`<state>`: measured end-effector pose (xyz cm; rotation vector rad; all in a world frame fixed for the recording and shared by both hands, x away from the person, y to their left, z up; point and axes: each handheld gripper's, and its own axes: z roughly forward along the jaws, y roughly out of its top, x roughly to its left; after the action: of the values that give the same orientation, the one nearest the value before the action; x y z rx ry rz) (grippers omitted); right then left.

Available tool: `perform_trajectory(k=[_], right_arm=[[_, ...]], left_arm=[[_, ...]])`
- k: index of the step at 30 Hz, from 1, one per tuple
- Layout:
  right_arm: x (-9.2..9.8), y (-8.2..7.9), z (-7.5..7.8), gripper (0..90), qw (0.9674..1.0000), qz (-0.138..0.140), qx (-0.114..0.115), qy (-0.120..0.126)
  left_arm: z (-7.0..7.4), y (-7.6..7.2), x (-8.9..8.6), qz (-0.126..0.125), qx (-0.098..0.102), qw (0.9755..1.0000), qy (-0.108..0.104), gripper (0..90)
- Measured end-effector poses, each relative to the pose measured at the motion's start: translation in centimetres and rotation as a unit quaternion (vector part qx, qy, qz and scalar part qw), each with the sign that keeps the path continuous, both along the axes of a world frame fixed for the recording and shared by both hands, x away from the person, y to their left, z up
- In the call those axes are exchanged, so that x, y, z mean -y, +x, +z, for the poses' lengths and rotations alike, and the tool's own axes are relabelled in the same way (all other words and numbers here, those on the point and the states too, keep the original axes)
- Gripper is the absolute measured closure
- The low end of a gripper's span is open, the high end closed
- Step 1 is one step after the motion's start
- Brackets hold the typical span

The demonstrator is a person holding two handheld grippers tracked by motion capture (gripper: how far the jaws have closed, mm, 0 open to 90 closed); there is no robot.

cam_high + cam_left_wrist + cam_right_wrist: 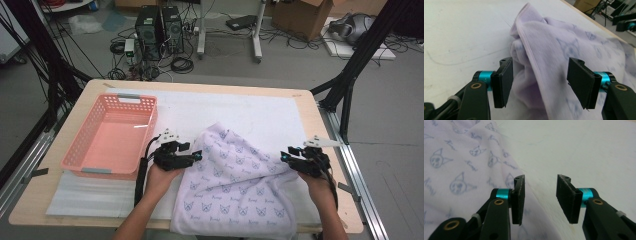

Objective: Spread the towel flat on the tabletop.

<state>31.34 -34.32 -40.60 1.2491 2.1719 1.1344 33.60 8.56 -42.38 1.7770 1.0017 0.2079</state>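
On the table: lilac cat-print cloth (235,182) lies rumpled at 6 o'clock on the white mat (250,107), hanging over the near edge.
Handling: likely light, soft, limp; best pinched at a hem or corner.
Left gripper (540,83): released, jaws apart around a raised fold, pads not pressing.
Right gripper (540,198): released, bare at the cloth's 3 o'clock edge.
Pink basket (92,145): at 9 o'clock, nothing inside.
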Motion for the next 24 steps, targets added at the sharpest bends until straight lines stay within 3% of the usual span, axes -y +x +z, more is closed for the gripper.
perform_trajectory(k=[3, 4, 6, 7, 8, 10, 11, 13, 15, 18, 24], right_arm=[[-1.9, 2.0, -0.8, 52.1, 0.9993, 0.021, -0.032, 0.004], [-2.5, 2.6, -1.2, 50.3, 0.9986, 0.029, -0.042, 0.01], [-3.5, 3.3, -2.0, 51.2, 0.9964, 0.046, -0.067, 0.025], [-4.5, 3.6, -2.7, 60.9, 0.994, 0.067, -0.085, 0.019], [-4.5, 3.6, -2.7, 60.9, 0.994, 0.067, -0.085, 0.019], [-5.2, 3.6, -3.1, 75.7, 0.9925, 0.08, -0.092, 0.001], [-5.4, 3.2, -2.9, 83.0, 0.993, 0.084, -0.083, -0.008], [-5.2, 3.1, -2.6, 83.8, 0.9938, 0.083, -0.073, -0.008], [-5.0, 2.5, -1.8, 84.4, 0.9959, 0.075, -0.05, 0.002], [-4.8, 1.1, -0.6, 84.4, 0.9974, 0.071, -0.013, -0.006], [-5.4, -2.0, -0.1, 84.3, 0.9926, 0.121, 0.007, 0.001]], left_arm=[[-0.5, 1.2, 0.9, -0.007, -0.026, 0.9996, 0.003, 39.6], [-0.8, 1.3, 1.2, -0.015, -0.029, 0.9995, 0.004, 44.6], [-1.2, 1.3, 1.5, -0.026, -0.034, 0.9988, 0.022, 63.7], [-1.3, 1.2, 1.7, -0.029, -0.032, 0.9985, 0.034, 78.8], [-1.4, 1.0, 1.7, -0.029, -0.028, 0.9984, 0.039, 78.8], [-1.2, 0.5, 1.5, -0.028, -0.019, 0.9987, 0.038, 80.9], [-1.1, 0.2, 1.3, -0.026, -0.019, 0.9988, 0.035, 81.0], [-0.8, -0.5, 0.9, -0.032, -0.01, 0.9985, 0.044, 80.9], [-0.5, -1.4, 0.5, -0.033, 0.004, 0.9983, 0.047, 80.8], [-0.7, -2.9, -0.1, -0.038, 0.009, 0.9982, 0.045, 80.7], [-2.0, -5.9, -1.9, -0.05, 0.004, 0.998, 0.039, 80.1]])
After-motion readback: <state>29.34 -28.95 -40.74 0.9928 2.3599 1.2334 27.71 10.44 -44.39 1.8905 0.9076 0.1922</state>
